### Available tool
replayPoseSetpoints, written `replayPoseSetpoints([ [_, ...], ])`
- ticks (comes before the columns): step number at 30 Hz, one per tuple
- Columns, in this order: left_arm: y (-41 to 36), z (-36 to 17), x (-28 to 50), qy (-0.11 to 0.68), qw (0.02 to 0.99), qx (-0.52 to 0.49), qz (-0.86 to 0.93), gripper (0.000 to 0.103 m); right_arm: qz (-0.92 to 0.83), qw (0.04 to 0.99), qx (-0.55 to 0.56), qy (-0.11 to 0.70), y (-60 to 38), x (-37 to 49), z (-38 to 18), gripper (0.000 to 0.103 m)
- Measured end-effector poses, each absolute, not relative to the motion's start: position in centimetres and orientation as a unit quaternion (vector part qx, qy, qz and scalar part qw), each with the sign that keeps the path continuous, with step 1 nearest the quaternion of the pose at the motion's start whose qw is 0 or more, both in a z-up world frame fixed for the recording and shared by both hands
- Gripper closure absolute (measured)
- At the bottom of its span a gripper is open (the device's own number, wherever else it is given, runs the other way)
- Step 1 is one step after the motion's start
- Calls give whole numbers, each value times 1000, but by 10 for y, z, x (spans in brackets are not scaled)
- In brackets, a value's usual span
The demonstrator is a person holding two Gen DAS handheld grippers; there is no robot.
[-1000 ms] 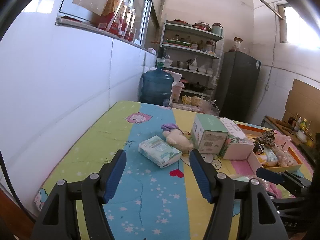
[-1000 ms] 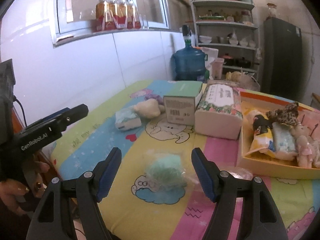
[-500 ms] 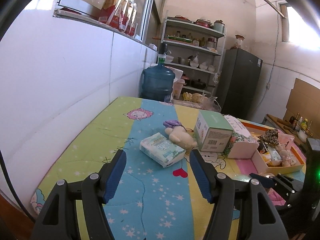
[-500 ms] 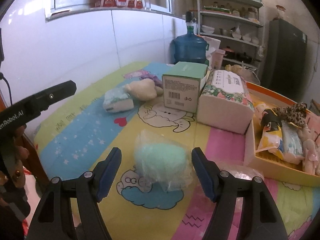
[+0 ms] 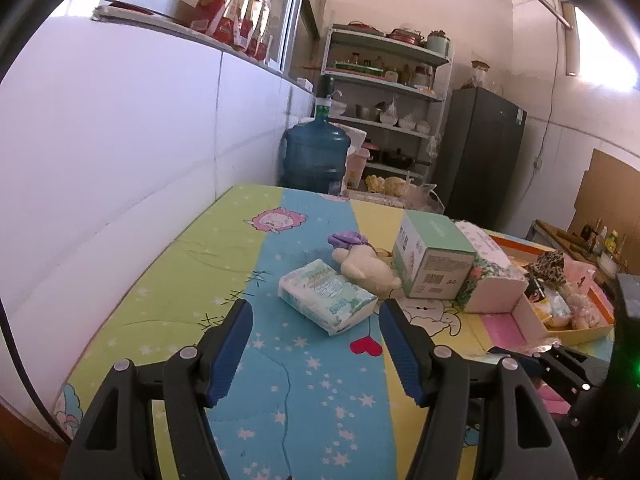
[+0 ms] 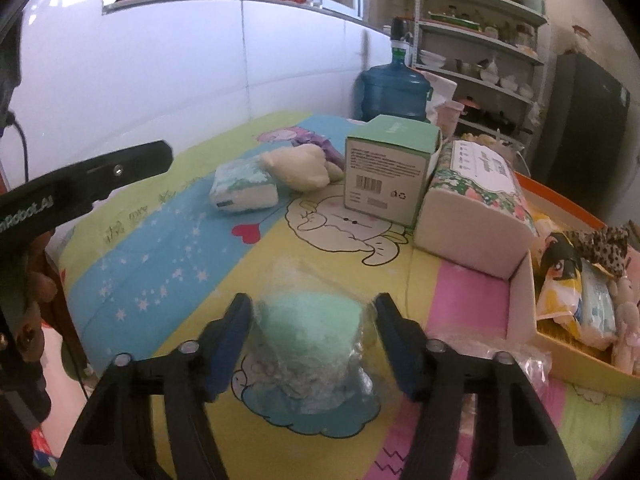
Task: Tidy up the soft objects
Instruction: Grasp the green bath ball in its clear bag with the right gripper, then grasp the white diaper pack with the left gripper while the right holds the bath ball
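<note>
The green fluffy bundle in clear wrap (image 6: pixel 310 334) lies on the cartoon tablecloth (image 6: pixel 168 248), and the right gripper (image 6: pixel 312 320) has closed in, spread fingers now bracketing it, ready to pinch. Only the left view shows the left gripper (image 5: pixel 316 322), spread and empty, facing the tissue pack (image 5: pixel 326 300); there the bundle is hidden.

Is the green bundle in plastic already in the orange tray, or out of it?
Out. The bundle lies on the mat, between the open right gripper fingers; the tray is further right.
</note>
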State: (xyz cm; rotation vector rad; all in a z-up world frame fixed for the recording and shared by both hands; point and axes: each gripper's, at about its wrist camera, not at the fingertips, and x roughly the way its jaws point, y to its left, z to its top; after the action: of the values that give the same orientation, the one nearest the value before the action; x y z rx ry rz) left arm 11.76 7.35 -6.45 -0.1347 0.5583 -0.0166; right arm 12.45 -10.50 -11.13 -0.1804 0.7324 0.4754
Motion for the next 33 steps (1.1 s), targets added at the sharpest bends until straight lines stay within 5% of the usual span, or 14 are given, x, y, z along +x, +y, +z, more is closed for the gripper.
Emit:
replayPoseSetpoints([
  [19,56,-99,192,359,929,-89,16,17,262,924,51,275,-148,138,-71,49],
  [33,48,-109,234,424,899,-77,84,16,320,906,90,260,-169,153,-68,49],
])
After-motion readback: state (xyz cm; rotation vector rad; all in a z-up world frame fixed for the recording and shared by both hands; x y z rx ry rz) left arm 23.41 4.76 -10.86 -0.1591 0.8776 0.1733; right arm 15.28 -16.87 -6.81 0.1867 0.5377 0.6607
